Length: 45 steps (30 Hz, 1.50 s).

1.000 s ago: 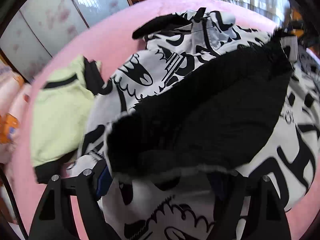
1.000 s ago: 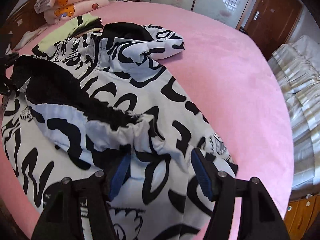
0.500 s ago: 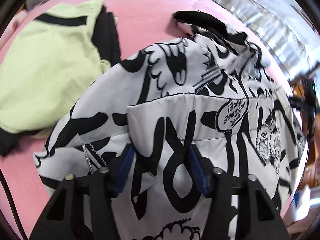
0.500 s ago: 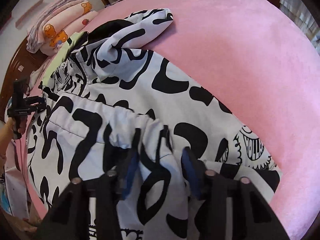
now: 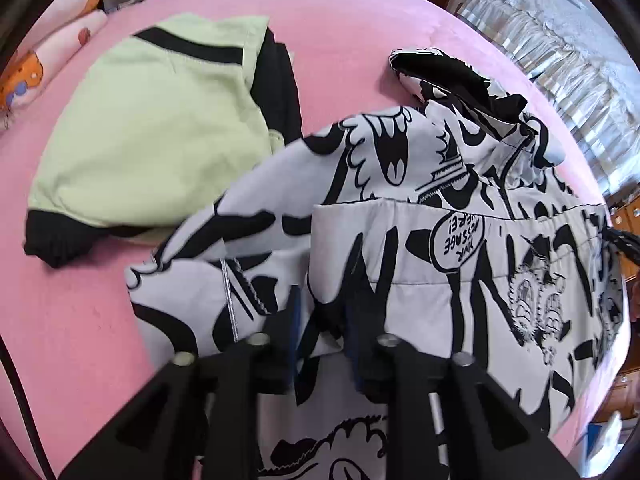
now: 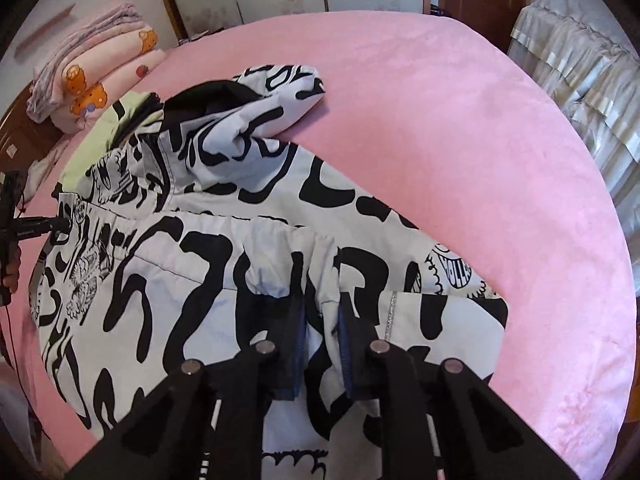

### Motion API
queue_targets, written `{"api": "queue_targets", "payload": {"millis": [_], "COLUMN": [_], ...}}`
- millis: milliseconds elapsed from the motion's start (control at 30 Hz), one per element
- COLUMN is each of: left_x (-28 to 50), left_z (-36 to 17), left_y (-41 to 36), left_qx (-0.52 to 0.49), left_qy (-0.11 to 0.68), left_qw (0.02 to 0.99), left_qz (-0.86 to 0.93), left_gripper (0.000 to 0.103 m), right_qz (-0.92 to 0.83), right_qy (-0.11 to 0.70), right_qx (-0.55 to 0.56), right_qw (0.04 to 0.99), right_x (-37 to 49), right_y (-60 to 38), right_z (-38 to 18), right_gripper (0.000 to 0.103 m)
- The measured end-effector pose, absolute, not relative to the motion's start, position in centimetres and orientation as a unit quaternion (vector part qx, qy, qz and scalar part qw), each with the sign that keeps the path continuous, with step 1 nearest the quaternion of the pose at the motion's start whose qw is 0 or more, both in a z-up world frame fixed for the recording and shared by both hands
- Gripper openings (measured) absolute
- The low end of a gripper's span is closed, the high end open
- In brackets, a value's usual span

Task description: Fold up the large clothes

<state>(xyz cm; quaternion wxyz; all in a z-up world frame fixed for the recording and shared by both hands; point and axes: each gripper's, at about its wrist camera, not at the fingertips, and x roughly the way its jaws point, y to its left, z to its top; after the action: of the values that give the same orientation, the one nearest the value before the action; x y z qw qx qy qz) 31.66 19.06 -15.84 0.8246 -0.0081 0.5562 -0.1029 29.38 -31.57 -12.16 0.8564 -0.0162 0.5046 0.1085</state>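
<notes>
The black-and-white printed jacket (image 5: 420, 208) lies spread on the pink bed (image 5: 352, 32), its lower part folded up over the body so the drawstring hem runs across both views as a gathered edge. The hood and one sleeve end (image 6: 288, 88) lie crumpled at the far side, black lining showing.

I read the left tool (image 5: 322, 332) as narrowed onto the left corner of the folded-up hem: a fold of the jacket sits between its blue pads (image 5: 295, 320) and the cloth bunches there. Its jaws have just been closing. I log it as clenched on the jacket.

The right tool (image 6: 322, 340) stands nearly closed on the right end of the same hem; a pinched ridge of fabric rises between its pads (image 6: 301, 340), gathered tightly. Its jaws have also just been closing. Grasp on the jacket confirmed from the right wrist view.

In the right wrist view the left tool (image 6: 36, 226) shows at the far left edge, touching the hem's other end, with part of a hand (image 6: 10, 276) below it.

Just beside the jacket, toward the head of the bed, lies a folded pale green garment with black cuffs (image 5: 148, 128), its edge touching the jacket. Beyond it a stack of pink patterned bedding (image 6: 92, 76) rests at the bed's far corner. A pleated pale cover (image 6: 580, 88) hangs to the right.
</notes>
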Motion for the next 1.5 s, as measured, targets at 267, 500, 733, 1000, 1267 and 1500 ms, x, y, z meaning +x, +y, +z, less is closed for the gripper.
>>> {"api": "queue_targets", "payload": {"millis": [267,500,733,1000,1267,1500], "left_x": [33.8,32.9,30.5,34.3,37.6,36.5], "left_z": [-18.4,-17.4,-10.2,-9.4,-19.0,-19.0], "left_y": [19.0,17.4,17.0,16.4,16.0,17.3], "left_qx": [0.002,0.005,0.012,0.038,0.089,0.039], "left_qy": [0.572,0.558,0.473,0.425,0.451,0.439], "left_qw": [0.817,0.827,0.880,0.904,0.885,0.896], "left_qz": [-0.078,-0.074,-0.034,0.028,0.070,0.052], "left_gripper": [0.080,0.010,0.006,0.006,0.009,0.019], "right_qz": [0.096,0.073,0.046,0.000,-0.035,-0.044], "right_qy": [0.522,0.521,0.438,0.385,0.469,0.481], "right_qx": [-0.009,-0.013,-0.056,-0.076,-0.122,-0.067], "right_qw": [0.848,0.850,0.896,0.920,0.874,0.873], "right_x": [29.7,29.3,26.4,31.4,37.4,37.1], "right_y": [-31.7,-31.1,-29.8,-29.0,-27.8,-30.1], "right_z": [-13.4,-14.2,-9.8,-8.3,-18.3,-17.1], "right_gripper": [0.014,0.014,0.013,0.013,0.014,0.040]}}
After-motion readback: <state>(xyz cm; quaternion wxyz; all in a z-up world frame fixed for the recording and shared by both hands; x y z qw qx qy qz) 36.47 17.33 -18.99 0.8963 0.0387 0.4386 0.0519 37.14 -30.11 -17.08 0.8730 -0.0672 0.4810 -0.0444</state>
